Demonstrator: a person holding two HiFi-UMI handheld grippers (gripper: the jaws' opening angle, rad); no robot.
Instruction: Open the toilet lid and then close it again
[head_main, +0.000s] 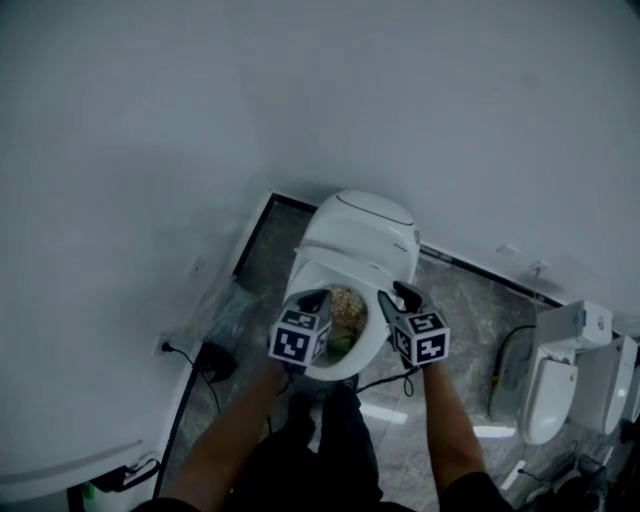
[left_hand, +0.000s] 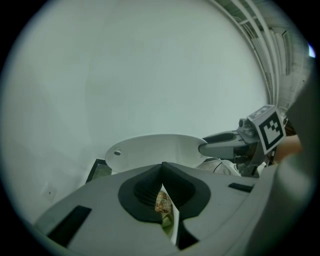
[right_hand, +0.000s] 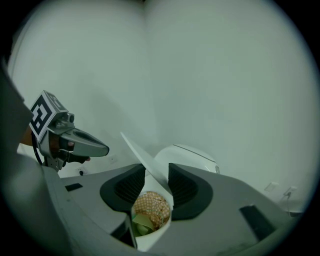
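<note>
Since the lid (right_hand: 137, 150) is seen tilted up off the toilet's (head_main: 360, 215) bowl, its edge between the right gripper's (right_hand: 156, 172) parted jaws, opening is judged begun and closing left; the left gripper's (left_hand: 162, 172) jaws are almost together beside the bowl.

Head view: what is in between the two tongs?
In the head view, the open toilet bowl lies between the left tongs and the right tongs, with a spotted brownish thing and a green thing inside.
</note>
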